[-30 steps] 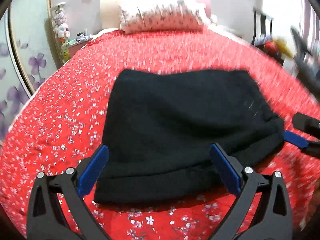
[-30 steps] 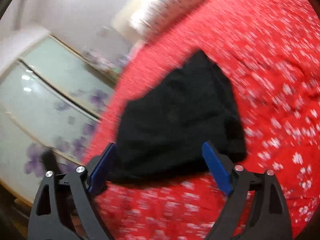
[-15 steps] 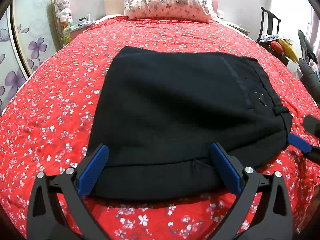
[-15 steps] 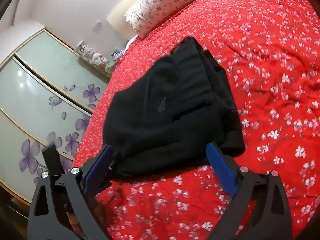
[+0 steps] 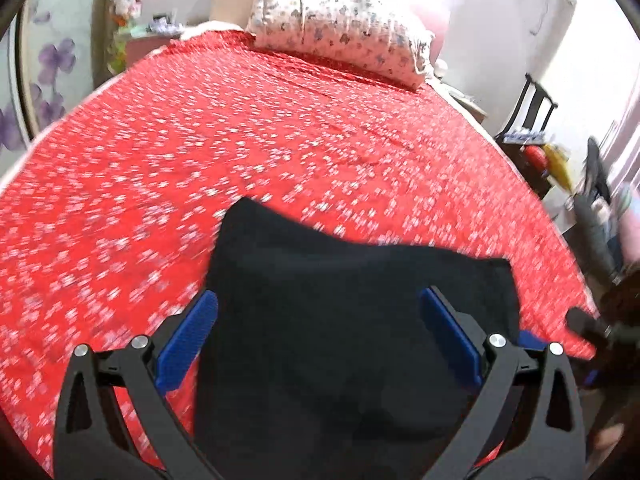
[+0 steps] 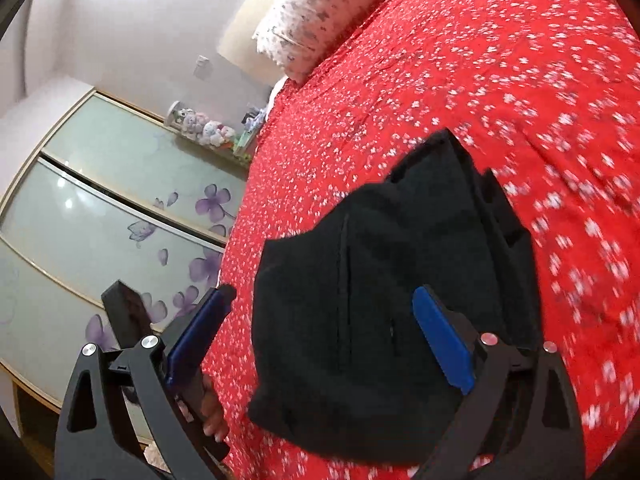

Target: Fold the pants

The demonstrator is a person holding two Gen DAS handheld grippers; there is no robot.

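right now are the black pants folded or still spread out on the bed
Folded. The black pants lie as a compact, roughly square bundle on the red bedspread, with stacked layers showing along one edge.

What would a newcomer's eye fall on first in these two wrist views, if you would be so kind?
First the bright red bedspread with small white flowers, which fills both views. Next the black pants, folded into a compact bundle on its near part, just ahead of both open grippers. Then the floral pillow at the head of the bed, and the wardrobe doors with purple flowers beside the bed.

One folded pants [image 5: 352, 320], one pillow [image 5: 340, 44] (floral), two hand-held grippers.
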